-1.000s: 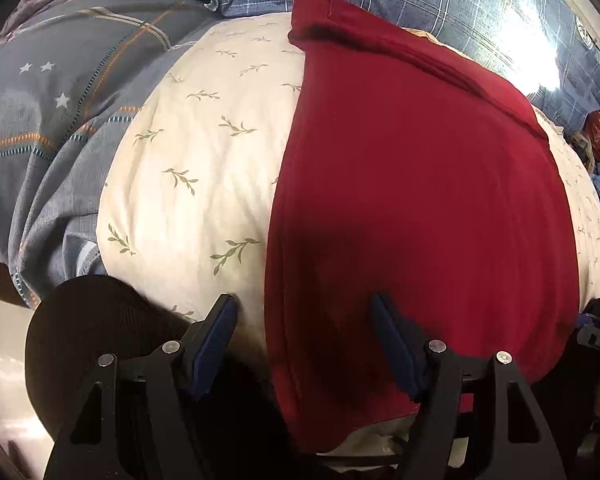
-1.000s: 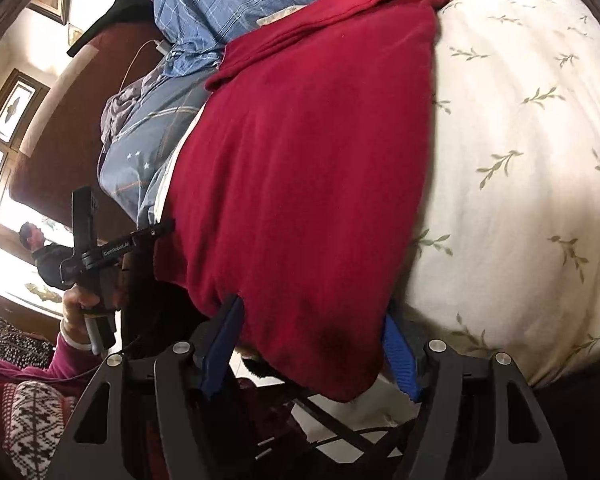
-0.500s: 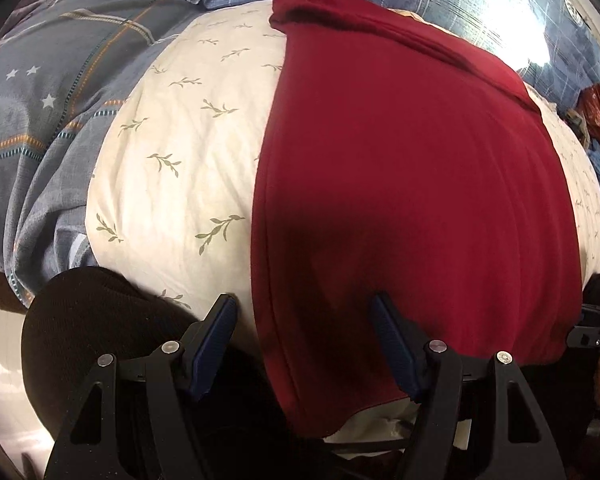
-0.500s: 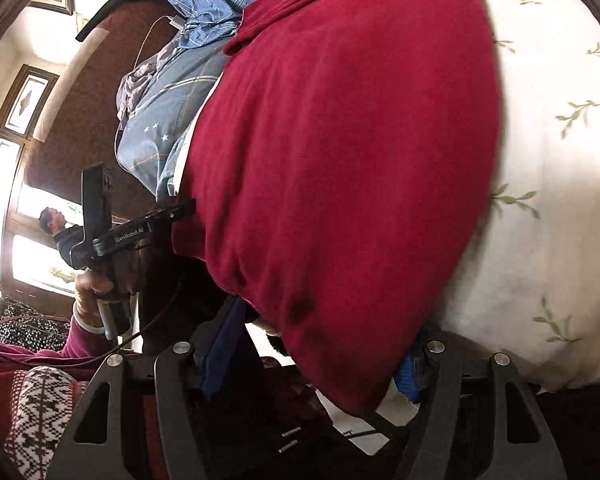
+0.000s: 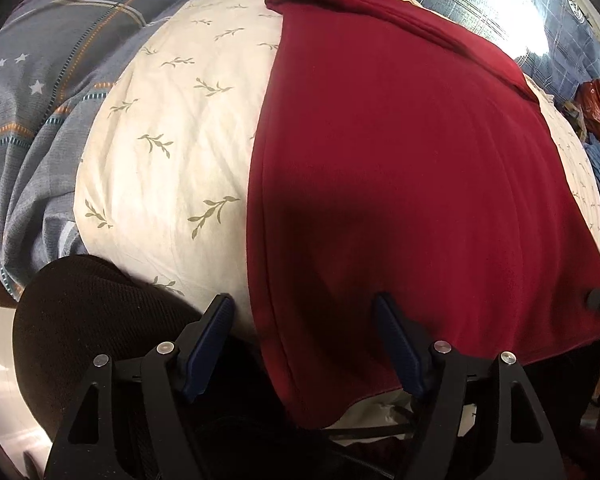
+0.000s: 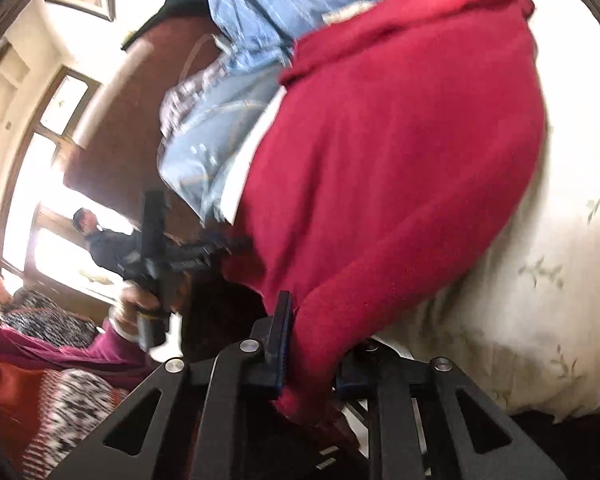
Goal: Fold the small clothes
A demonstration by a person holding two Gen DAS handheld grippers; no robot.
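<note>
A dark red garment (image 5: 400, 168) lies flat on a cream leaf-print pillow (image 5: 172, 152), its near hem hanging over the pillow's front edge. My left gripper (image 5: 304, 340) is open, its blue-padded fingers on either side of the garment's near left corner. In the right wrist view the same red garment (image 6: 400, 152) fills the middle. My right gripper (image 6: 312, 364) is shut on its near right corner. The left gripper (image 6: 160, 256) shows there, hand-held, at the garment's other corner.
Blue plaid and star-print bedding (image 5: 32, 92) lies behind and left of the pillow. A black knitted item (image 5: 84, 320) sits at the near left. Red packaging (image 5: 598, 108) lies far right. People (image 6: 96, 240) and windows show left in the right wrist view.
My right gripper has closed on the garment's near corner, having been open around it. My left gripper has edged slightly toward the garment's left corner and stays open.
</note>
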